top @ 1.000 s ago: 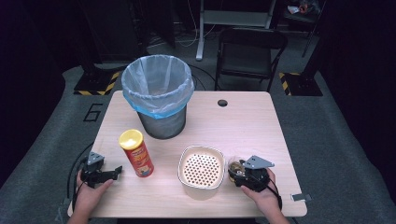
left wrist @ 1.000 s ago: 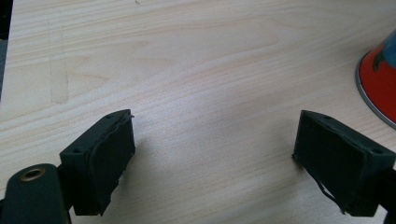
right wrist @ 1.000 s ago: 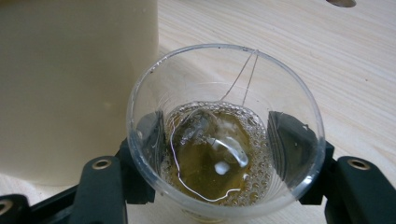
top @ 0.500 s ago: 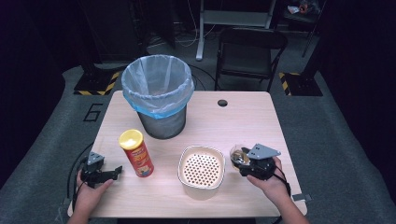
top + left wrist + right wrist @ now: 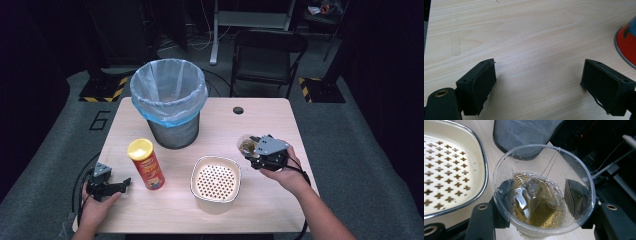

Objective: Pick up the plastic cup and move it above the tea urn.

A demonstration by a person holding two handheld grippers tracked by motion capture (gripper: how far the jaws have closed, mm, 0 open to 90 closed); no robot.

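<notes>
Cup (image 5: 544, 192) of tea, clamped in the right gripper (image 5: 260, 150), lifts off the worktop (image 5: 260, 120), probably to drain over the strainer dish (image 5: 216, 181); left gripper (image 5: 112, 186) rests open.

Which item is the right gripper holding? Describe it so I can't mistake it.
Start at the wooden table, right of the cream perforated strainer dish. There the right gripper clamps a clear plastic cup. It alone is transparent, holding yellowish tea and a tea bag.

one bin (image 5: 170, 107), one can (image 5: 146, 163), one strainer dish (image 5: 215, 183), one cup (image 5: 247, 145).
</notes>
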